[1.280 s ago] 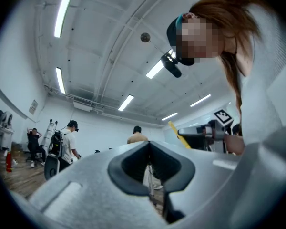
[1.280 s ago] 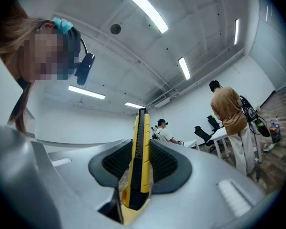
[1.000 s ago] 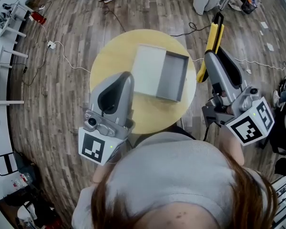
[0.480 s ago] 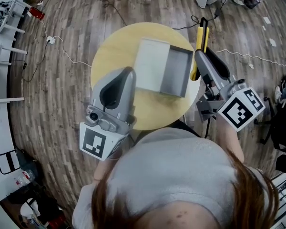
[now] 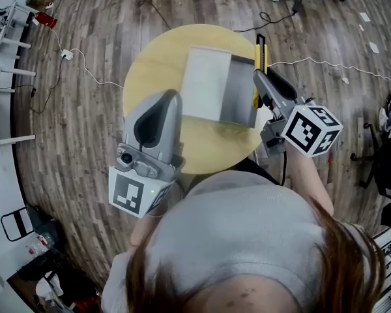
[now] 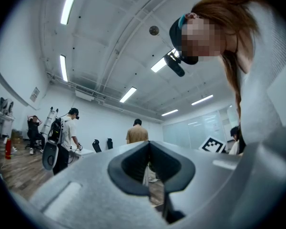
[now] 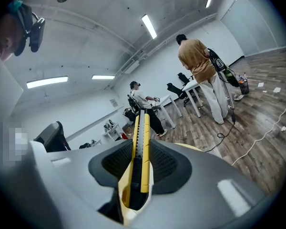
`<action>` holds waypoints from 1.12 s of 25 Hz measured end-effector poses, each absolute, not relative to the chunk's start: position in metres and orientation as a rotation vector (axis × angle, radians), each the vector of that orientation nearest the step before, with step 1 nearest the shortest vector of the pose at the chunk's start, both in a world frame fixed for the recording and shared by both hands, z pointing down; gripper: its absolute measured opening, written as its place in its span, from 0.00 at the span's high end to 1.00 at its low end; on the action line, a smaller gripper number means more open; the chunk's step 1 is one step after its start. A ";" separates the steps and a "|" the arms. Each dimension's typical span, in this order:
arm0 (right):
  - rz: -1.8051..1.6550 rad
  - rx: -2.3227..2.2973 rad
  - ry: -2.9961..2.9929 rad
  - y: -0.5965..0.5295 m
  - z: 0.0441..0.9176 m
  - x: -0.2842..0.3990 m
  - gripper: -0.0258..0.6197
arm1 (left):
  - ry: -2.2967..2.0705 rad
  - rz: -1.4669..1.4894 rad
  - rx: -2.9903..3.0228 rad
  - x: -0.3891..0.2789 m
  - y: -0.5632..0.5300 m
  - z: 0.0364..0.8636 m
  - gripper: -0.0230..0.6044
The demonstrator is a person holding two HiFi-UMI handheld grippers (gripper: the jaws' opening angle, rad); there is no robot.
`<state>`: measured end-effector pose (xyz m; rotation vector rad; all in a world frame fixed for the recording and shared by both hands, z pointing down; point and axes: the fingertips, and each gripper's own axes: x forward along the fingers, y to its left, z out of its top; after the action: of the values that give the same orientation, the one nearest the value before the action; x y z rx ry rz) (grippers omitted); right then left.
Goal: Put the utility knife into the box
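Observation:
An open grey box [image 5: 240, 98] with a white lid [image 5: 205, 83] against its left side sits on the round yellow table [image 5: 153, 70]. A long yellow and black utility knife [image 5: 259, 54] sticks out ahead of my right gripper [image 5: 259, 78], which is shut on its handle. The knife hangs over the box's right wall, pointing away from me. In the right gripper view the knife [image 7: 139, 156] runs straight out between the jaws. My left gripper [image 5: 168, 98] hovers over the table's near left part, shut with nothing in it; its view faces the room, not the table.
White and black cables [image 5: 91, 80] trail over the wood floor around the table, with a power strip [image 5: 66, 55] and a red extinguisher [image 5: 40, 19] at the far left. Other people [image 7: 200, 66] stand and sit at desks farther off in the room.
My right gripper has carried the knife leftward, from beyond the table's right edge to above the box's right wall. The left gripper has stayed where it was.

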<state>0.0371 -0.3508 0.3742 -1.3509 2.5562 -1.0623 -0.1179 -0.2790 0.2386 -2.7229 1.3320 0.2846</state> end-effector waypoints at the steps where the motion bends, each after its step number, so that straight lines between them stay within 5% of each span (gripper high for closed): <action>1: -1.081 -1.361 2.556 -0.351 0.380 0.036 0.78 | 1.332 0.284 -2.725 -0.118 -0.279 0.239 0.96; 28: -1.596 -1.572 2.402 -0.355 0.525 0.029 0.78 | 1.372 0.287 -2.711 -0.127 -0.278 0.241 0.96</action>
<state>0.0294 -0.3546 0.5249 -1.5723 2.4020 -1.5960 -0.1269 -0.2781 0.2411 -2.7106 1.3723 0.2875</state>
